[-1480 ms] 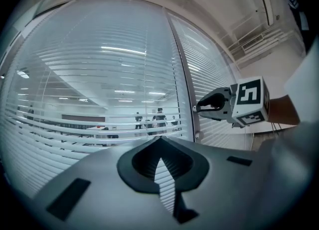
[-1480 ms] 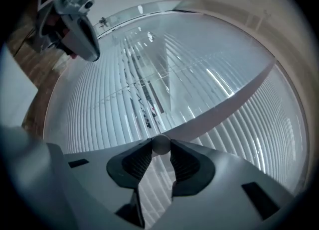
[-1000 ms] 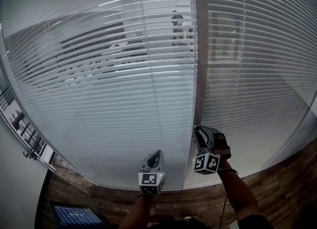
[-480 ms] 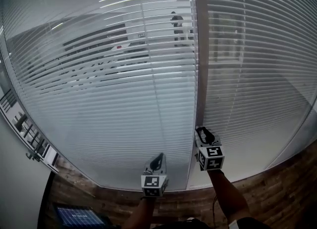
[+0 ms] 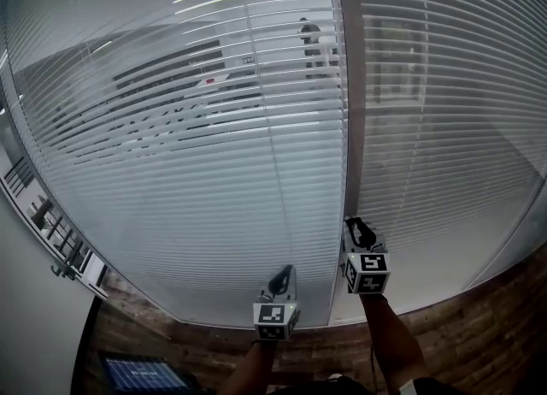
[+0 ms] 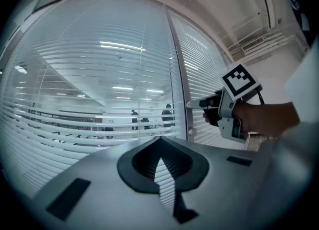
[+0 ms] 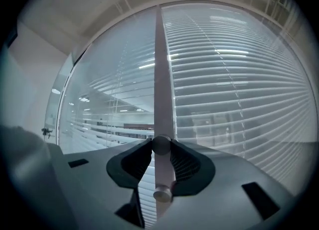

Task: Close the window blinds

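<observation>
slatted white blinds [image 5: 214,171], grey post [image 5: 352,128] (knob [image 7: 160,144]), brown floor [image 5: 479,333]

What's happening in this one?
A person faces two window blinds. The right gripper is clamped on the knob on the post between them; its jaws have just tightened a little. The left gripper hangs beside it, jaws together, empty. The blinds are only partly closed.

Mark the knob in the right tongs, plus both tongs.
knob [image 7: 161,145], right gripper view, its round front face.
right tongs [image 5: 354,224], head view, midway between fingertips.
left tongs [image 5: 286,270], head view, midway between fingertips.
</observation>
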### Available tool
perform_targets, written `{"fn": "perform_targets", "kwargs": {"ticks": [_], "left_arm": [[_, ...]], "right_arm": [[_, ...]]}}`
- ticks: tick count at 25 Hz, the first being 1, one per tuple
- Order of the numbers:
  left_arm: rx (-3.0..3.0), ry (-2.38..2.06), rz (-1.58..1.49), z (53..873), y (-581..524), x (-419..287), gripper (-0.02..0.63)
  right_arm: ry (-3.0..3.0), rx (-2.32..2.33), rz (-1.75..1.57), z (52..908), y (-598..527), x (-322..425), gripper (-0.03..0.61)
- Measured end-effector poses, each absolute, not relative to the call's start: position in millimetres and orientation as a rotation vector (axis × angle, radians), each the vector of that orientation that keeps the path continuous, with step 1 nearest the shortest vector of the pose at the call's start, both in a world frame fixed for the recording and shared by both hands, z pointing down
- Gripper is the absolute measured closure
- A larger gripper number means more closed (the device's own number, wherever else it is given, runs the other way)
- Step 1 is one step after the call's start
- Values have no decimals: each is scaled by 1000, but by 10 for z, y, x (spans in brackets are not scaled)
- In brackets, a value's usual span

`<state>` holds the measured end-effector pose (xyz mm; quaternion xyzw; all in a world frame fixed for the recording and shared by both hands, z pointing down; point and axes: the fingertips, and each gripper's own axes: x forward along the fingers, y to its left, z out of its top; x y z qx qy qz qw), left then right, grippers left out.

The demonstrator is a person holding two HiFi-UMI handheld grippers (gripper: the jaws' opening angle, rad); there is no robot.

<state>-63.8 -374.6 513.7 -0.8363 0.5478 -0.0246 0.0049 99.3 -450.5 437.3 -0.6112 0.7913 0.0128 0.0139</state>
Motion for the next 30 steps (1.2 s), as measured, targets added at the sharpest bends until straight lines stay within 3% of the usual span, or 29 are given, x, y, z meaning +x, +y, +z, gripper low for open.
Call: {"fn": "perform_targets", "kwargs": {"ticks": [8, 20, 30], "left_arm": [[-2638, 1731, -84, 5161, -3745, -680, 614], [-2657, 1708, -103, 5134, -3788, -655, 614], [-2700, 1614, -121, 5120, -3748, -461, 614]], "right_arm": [[2649, -2026, 499, 4332, -4485, 909, 454], [2833, -2100, 1527, 4428, -4493, 840, 456], [2804, -1891, 2438, 4510, -4487, 817, 456]]}}
